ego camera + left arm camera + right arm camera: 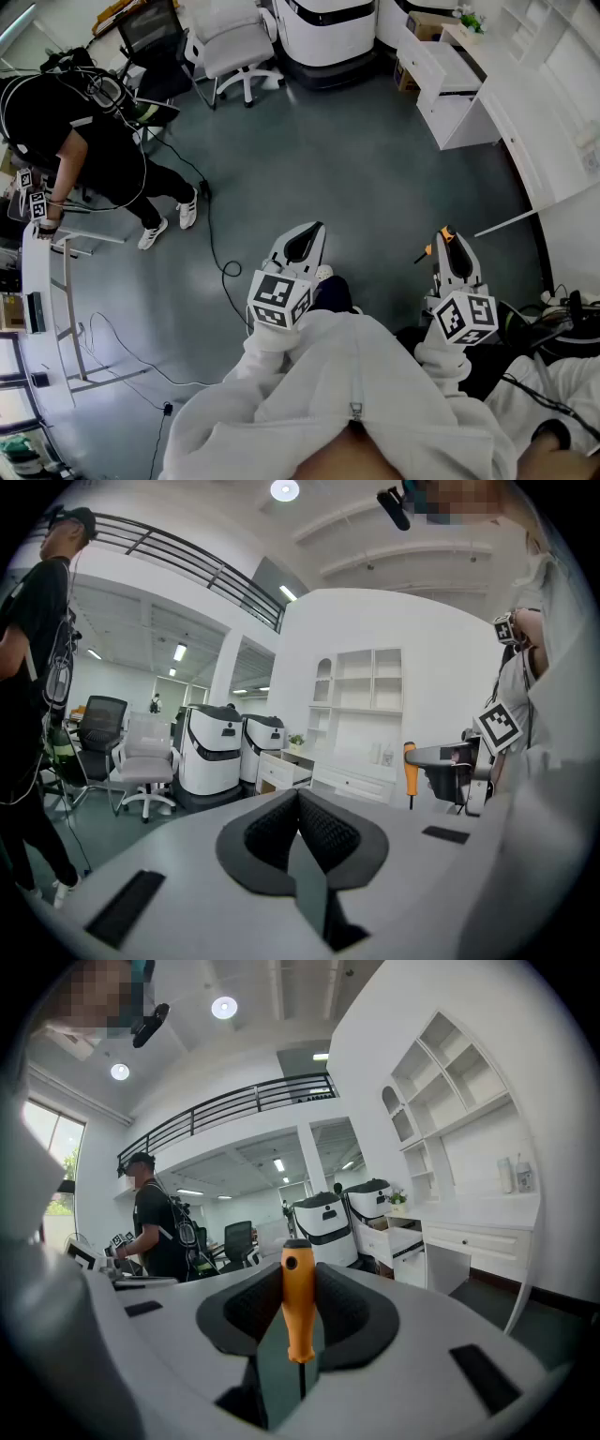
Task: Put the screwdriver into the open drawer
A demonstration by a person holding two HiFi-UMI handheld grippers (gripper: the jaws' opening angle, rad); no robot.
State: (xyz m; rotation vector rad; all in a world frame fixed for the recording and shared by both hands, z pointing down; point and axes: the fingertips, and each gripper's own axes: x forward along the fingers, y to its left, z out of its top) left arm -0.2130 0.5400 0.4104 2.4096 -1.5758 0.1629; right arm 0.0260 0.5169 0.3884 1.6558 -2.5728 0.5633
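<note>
My right gripper is shut on a screwdriver with an orange handle. The handle stands upright between the pads and its thin shaft points down. The same handle shows in the left gripper view and as an orange tip in the head view. My left gripper is held beside it over the grey floor, shut with nothing between its pads. The open drawer juts from a white cabinet far ahead at the right, and it also appears in the right gripper view.
A person in black stands at a table at the left. A white chair, a black chair and white machines stand at the back. A cable trails over the floor. A long white desk runs along the right.
</note>
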